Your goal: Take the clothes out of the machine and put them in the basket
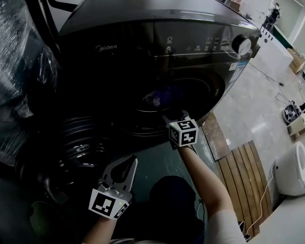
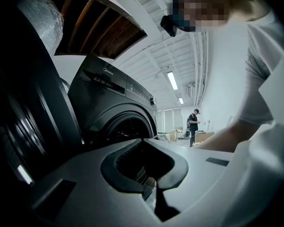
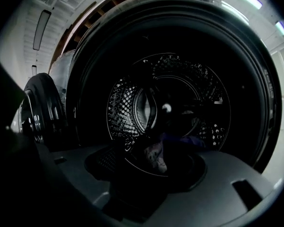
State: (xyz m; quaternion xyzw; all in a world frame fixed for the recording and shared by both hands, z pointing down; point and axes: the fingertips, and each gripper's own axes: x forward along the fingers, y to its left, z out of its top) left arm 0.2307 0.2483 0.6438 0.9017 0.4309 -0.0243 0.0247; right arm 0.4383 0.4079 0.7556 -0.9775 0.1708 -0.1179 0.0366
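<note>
Pale floor and wooden slats run off to the right of a dark front-loading washer [image 1: 142, 39], whose door [image 1: 76, 146] stands swung open on the left. The step in hand looks like the reach-in. The right gripper [image 1: 171, 117] is at the mouth of the drum [image 3: 180, 79], its jaws spread wide with nothing held. The clothes [image 3: 157, 156] lie in line with the gap but beyond it, untouched. The left gripper [image 1: 128, 161] hangs back low near the door, jaws closed on nothing.

Next, the right jaws likely need to go deeper and lower, then close on a fold.

The clothes sit in a small heap on the drum floor: a pale patterned piece in front, something purplish behind. They look limp and likely to trail. No basket can be made out for certain.
</note>
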